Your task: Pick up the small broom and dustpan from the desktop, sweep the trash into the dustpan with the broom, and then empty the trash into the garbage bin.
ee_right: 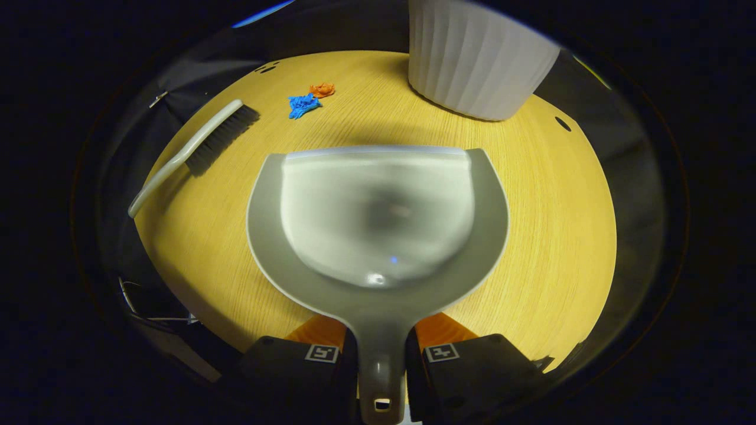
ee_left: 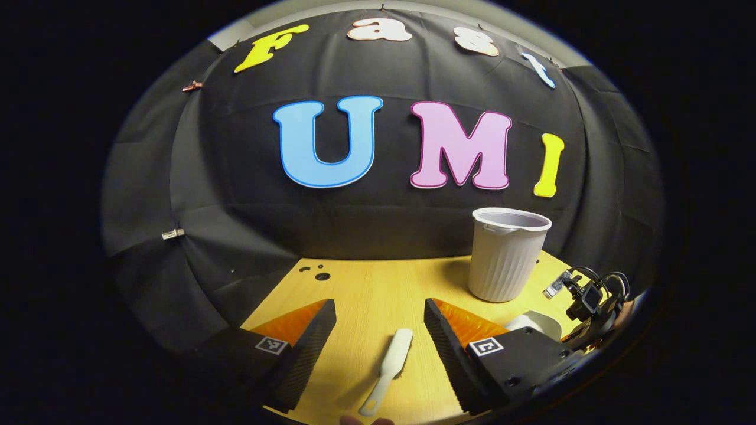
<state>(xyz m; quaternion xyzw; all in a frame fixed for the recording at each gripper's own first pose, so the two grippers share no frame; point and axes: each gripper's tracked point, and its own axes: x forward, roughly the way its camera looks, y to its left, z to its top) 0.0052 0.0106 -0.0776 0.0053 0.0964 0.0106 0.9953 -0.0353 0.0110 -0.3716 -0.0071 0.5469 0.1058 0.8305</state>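
Note:
In the left gripper view, the small white broom (ee_left: pixel 387 369) lies flat on the wooden desktop (ee_left: pixel 366 283), below and between the fingers of my left gripper (ee_left: pixel 380 307), which is open and apart from it. My right gripper (ee_right: pixel 381 339) is shut on the handle of the grey dustpan (ee_right: pixel 378 218), whose pan rests flat on the desktop (ee_right: pixel 543 224). In the right gripper view the broom (ee_right: pixel 195 147) lies to the far left, with blue trash (ee_right: pixel 304 105) and orange trash (ee_right: pixel 322 89) beyond it. The ribbed white garbage bin (ee_left: pixel 508 254) (ee_right: pixel 478 59) stands upright at the far right.
The right gripper (ee_left: pixel 590 301) with its cables sits at the desk's right edge in the left gripper view, with a pale part of the dustpan (ee_left: pixel 534 323) beside it. Black cloth walls close the back and left. Small holes (ee_left: pixel 319 273) mark the far left of the desktop.

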